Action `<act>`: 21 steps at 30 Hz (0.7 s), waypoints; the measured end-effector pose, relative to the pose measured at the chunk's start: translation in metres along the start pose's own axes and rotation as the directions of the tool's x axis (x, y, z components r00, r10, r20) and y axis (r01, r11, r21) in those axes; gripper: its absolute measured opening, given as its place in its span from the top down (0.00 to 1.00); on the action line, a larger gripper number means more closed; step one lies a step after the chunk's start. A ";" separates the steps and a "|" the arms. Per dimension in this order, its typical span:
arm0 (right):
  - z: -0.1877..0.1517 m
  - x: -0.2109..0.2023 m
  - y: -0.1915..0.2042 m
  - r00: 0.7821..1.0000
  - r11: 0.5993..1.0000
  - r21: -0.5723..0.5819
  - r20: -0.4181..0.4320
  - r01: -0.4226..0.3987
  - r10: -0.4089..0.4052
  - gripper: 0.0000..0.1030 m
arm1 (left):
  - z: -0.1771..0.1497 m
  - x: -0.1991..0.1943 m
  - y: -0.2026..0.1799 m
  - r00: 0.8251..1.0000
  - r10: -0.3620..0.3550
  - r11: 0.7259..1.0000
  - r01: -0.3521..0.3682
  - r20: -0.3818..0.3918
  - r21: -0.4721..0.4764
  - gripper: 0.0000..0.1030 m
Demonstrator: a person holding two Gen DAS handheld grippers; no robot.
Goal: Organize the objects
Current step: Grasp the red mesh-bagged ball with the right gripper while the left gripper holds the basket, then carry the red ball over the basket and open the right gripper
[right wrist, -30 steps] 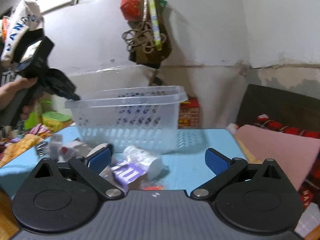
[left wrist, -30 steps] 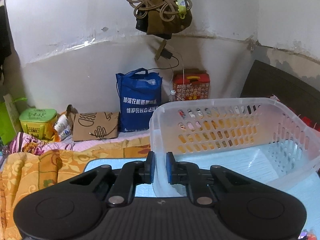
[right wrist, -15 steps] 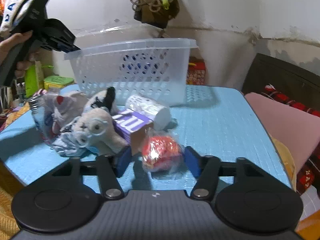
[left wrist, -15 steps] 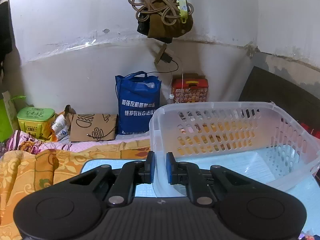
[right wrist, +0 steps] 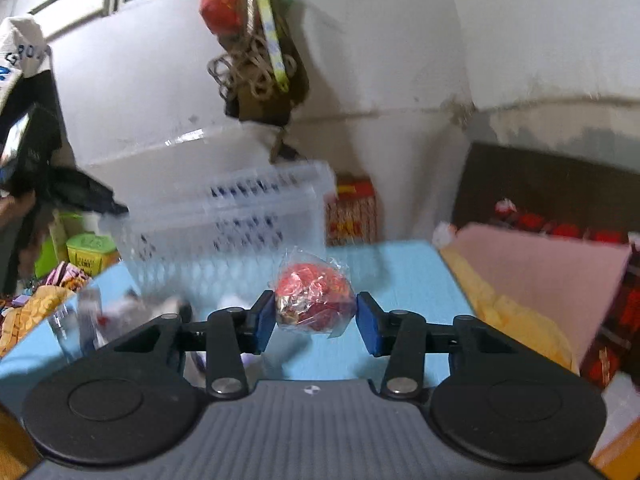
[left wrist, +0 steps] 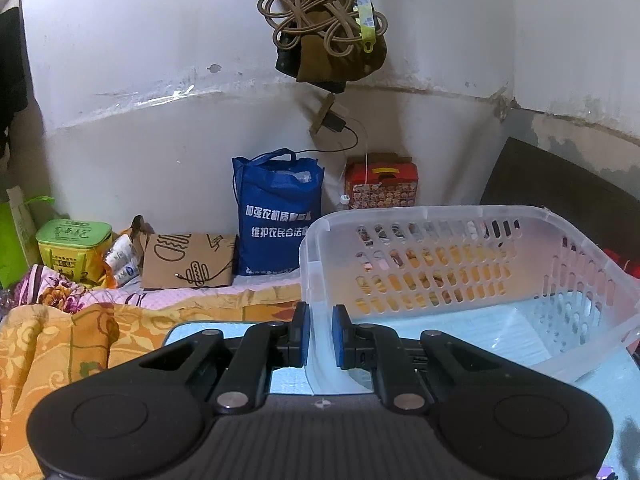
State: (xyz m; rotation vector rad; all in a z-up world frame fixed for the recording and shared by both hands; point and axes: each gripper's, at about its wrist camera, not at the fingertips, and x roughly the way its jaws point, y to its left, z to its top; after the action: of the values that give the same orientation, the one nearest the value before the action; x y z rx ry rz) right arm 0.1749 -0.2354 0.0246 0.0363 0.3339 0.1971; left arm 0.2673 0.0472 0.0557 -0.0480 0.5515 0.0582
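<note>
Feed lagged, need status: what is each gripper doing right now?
Left gripper: closed on the basket wall.
Right gripper: just closed on the red wrapped bundle.

We see the basket [right wrist: 224, 216] far left on the table [right wrist: 404, 272], the wrapped ball [right wrist: 314, 298] nearer, right of it.

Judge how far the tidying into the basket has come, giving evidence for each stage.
Done: nothing yet; the plastic basket looks empty, its near rim clamped by the left gripper. In hand: the right gripper, jaws just closing, holds a wrapped red ball above the blue table. Left: blurred items beside the basket.
</note>
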 end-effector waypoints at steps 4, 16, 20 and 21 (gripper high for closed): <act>0.042 0.015 0.016 0.997 0.998 -0.032 0.061 -0.044 0.046 0.54 | -0.001 0.000 0.002 1.000 -0.010 1.000 0.010 0.000 -0.008 0.85; 0.096 0.121 0.056 0.996 0.991 -0.098 -0.032 -0.086 0.083 0.54 | -0.002 0.001 0.003 1.000 -0.020 1.000 0.020 -0.002 -0.017 0.85; 0.092 0.126 0.060 0.995 0.987 -0.123 -0.033 -0.102 0.098 0.53 | -0.002 0.001 0.003 1.000 -0.016 1.000 0.016 -0.001 -0.012 0.85; 0.092 0.126 0.060 0.994 0.986 -0.125 -0.024 -0.107 0.105 0.52 | -0.002 0.001 0.004 1.000 -0.016 1.000 0.016 0.000 -0.011 0.85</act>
State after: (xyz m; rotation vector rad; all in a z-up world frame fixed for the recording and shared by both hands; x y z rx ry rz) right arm 0.3109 -0.1515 0.0745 -0.0728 0.3367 0.3237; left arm 0.2667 0.0509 0.0534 -0.0630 0.5513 0.0461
